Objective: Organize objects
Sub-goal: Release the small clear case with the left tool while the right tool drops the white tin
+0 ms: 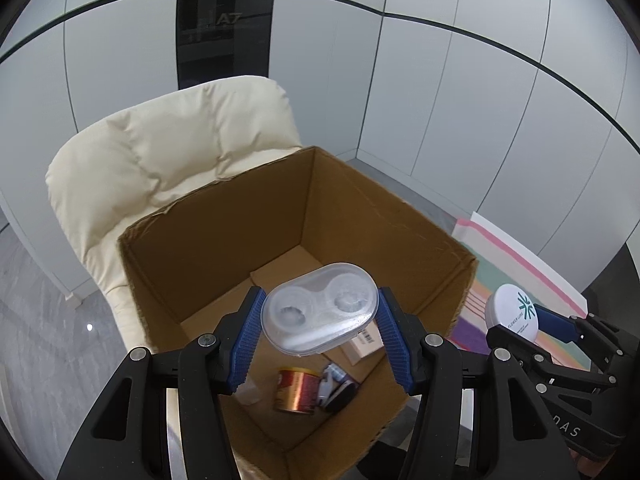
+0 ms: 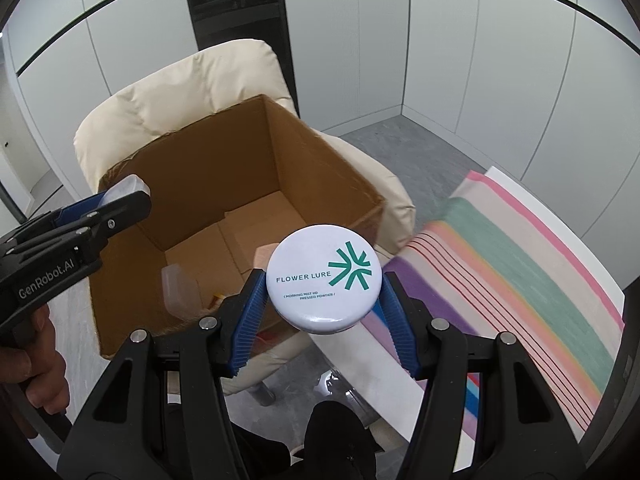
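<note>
My left gripper [image 1: 320, 316] is shut on a clear plastic contact lens case [image 1: 320, 310] and holds it over the open cardboard box [image 1: 224, 216]. The case also shows in the right wrist view [image 2: 124, 188]. My right gripper [image 2: 324, 284] is shut on a round white powder compact [image 2: 323, 278] with a green logo. It holds the compact at the box's right wall [image 2: 344, 184], above its front corner. The compact also shows in the left wrist view [image 1: 514, 310], right of the box.
Inside the box lie a copper-red can [image 1: 296, 390], a dark small item [image 1: 338, 386], a white carton [image 1: 364, 342] and a clear piece [image 2: 178, 288]. The box sits on a cream padded chair [image 1: 160, 152]. A striped cloth [image 2: 520, 272] covers a surface at right.
</note>
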`<action>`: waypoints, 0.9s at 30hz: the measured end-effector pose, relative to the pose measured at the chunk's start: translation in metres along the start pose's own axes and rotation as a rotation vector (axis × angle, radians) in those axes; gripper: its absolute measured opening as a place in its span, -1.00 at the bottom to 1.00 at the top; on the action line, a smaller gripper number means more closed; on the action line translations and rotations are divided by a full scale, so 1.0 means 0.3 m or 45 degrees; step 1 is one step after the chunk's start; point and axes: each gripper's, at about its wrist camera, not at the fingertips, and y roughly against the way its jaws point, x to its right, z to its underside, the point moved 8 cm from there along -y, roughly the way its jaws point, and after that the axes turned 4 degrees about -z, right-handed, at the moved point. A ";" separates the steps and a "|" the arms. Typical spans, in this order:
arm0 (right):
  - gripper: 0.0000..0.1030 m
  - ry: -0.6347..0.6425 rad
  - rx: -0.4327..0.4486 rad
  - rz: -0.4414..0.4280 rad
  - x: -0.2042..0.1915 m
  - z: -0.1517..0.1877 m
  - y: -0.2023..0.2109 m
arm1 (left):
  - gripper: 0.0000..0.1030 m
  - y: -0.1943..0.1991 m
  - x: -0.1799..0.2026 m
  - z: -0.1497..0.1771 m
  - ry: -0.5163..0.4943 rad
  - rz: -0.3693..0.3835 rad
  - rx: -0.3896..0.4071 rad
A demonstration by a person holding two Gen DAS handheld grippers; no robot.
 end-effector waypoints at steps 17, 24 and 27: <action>0.17 0.094 -0.007 -0.040 -0.191 -0.046 -0.071 | 0.91 0.042 -0.155 0.005 0.025 -0.097 0.068; 0.17 0.121 -0.017 -0.070 -0.269 -0.058 -0.098 | 0.99 0.062 -0.256 0.010 0.065 -0.150 0.082; 0.17 0.134 -0.022 -0.082 -0.300 -0.063 -0.107 | 0.99 0.069 -0.302 0.017 0.092 -0.159 0.078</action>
